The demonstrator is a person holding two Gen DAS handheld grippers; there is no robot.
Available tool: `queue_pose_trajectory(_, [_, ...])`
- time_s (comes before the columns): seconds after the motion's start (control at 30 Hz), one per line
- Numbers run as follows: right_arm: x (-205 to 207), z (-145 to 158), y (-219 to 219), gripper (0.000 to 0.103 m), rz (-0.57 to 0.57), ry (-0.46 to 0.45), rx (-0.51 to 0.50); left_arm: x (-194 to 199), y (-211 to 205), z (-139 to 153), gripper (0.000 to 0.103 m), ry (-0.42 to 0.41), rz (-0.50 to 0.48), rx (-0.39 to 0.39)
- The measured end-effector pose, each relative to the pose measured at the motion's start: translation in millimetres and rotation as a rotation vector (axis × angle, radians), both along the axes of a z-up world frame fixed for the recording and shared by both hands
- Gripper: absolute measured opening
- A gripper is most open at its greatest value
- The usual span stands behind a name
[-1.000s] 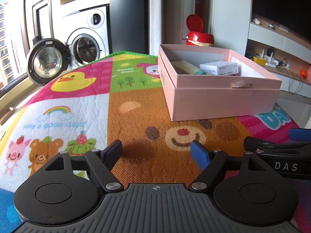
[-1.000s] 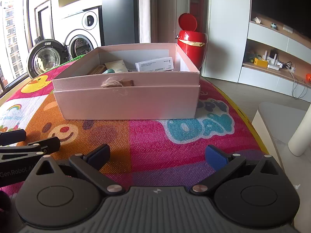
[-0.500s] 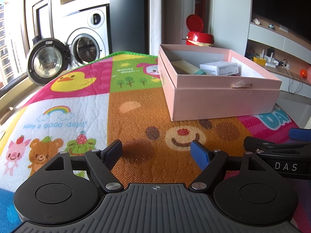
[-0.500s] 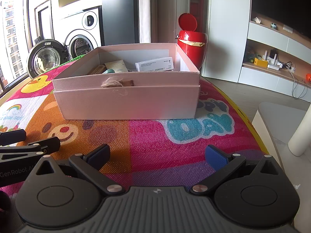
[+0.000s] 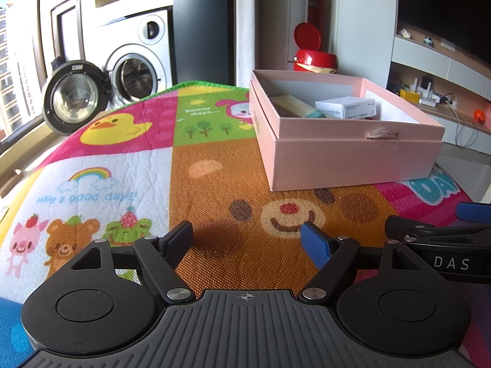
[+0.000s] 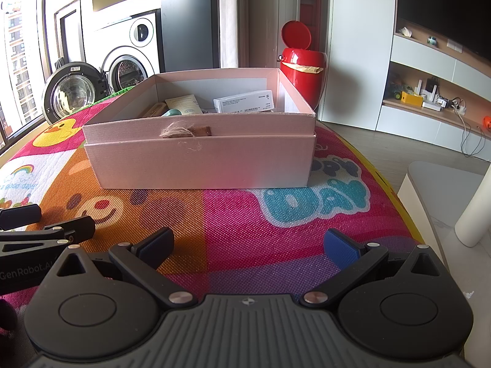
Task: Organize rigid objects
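Observation:
A pink cardboard box point(image 5: 353, 159) point(image 6: 202, 162) sits open on the colourful play mat point(image 5: 122, 159) point(image 6: 276, 220). Inside it lie a white carton point(image 5: 346, 107) point(image 6: 244, 101), a cream tube with a teal cap point(image 5: 296, 106) point(image 6: 183, 105) and a brown item partly hidden by the wall. A twine tuft point(image 6: 175, 131) hangs on the front rim. My left gripper point(image 5: 247, 234) rests open on the mat, well short of the box. My right gripper point(image 6: 248, 240) is open too, empty, facing the box front. Each gripper shows at the other view's edge.
A red bin point(image 6: 302, 70) with its lid up stands behind the box. A washing machine with an open door point(image 5: 75, 96) is at the back left. The mat's right edge point(image 6: 396, 190) drops to the floor, beside a white post point(image 6: 474, 211). Shelves line the right wall.

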State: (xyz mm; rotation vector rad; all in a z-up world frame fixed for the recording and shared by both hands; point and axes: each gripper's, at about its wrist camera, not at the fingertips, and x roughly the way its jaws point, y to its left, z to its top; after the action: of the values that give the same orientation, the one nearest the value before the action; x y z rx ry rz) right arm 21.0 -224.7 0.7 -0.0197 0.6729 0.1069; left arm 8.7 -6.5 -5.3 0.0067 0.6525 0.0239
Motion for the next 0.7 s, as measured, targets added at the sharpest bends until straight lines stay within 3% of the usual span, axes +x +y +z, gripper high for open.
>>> queue_pose_trajectory(0.7, [0.1,0.0,0.0,0.103,0.000,0.000,0.000,0.7,-1.1,-0.5,0.082,0.000,0.000,0.000])
